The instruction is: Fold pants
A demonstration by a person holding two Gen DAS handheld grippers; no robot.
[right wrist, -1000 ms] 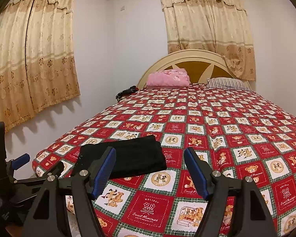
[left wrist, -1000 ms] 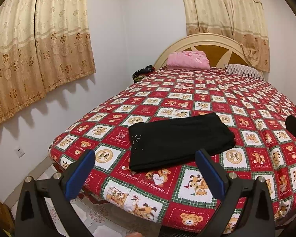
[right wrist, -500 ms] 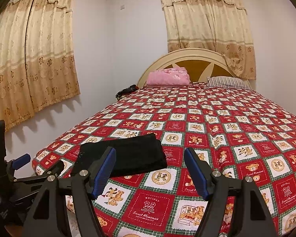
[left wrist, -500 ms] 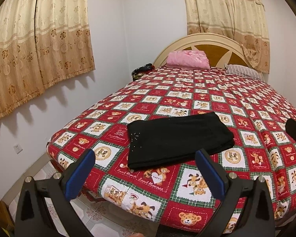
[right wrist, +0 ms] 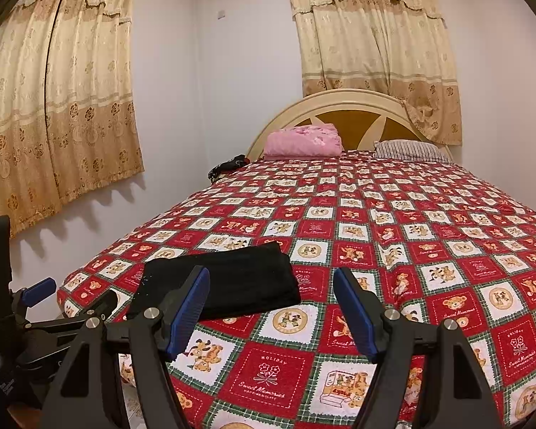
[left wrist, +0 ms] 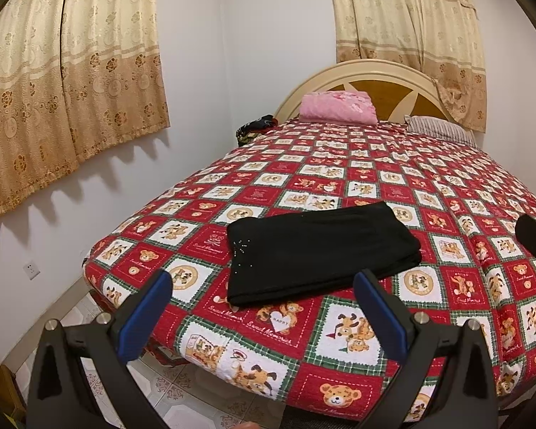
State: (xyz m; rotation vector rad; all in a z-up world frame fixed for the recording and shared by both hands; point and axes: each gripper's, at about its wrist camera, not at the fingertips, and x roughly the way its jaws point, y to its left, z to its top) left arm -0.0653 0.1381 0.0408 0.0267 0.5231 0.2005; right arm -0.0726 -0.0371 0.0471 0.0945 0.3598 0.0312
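Observation:
Black pants lie folded into a flat rectangle near the foot corner of the bed, on a red patchwork bear quilt. My left gripper hovers just short of the pants, open, with nothing between its blue pads. In the right wrist view the same pants sit ahead and to the left. My right gripper is open and empty above the quilt, to the right of the pants. The left gripper's body shows at that view's left edge.
A pink folded blanket and a striped pillow lie at the curved headboard. A dark bundle sits at the bed's far left corner. Curtains hang on the left wall, over tiled floor and a wall socket.

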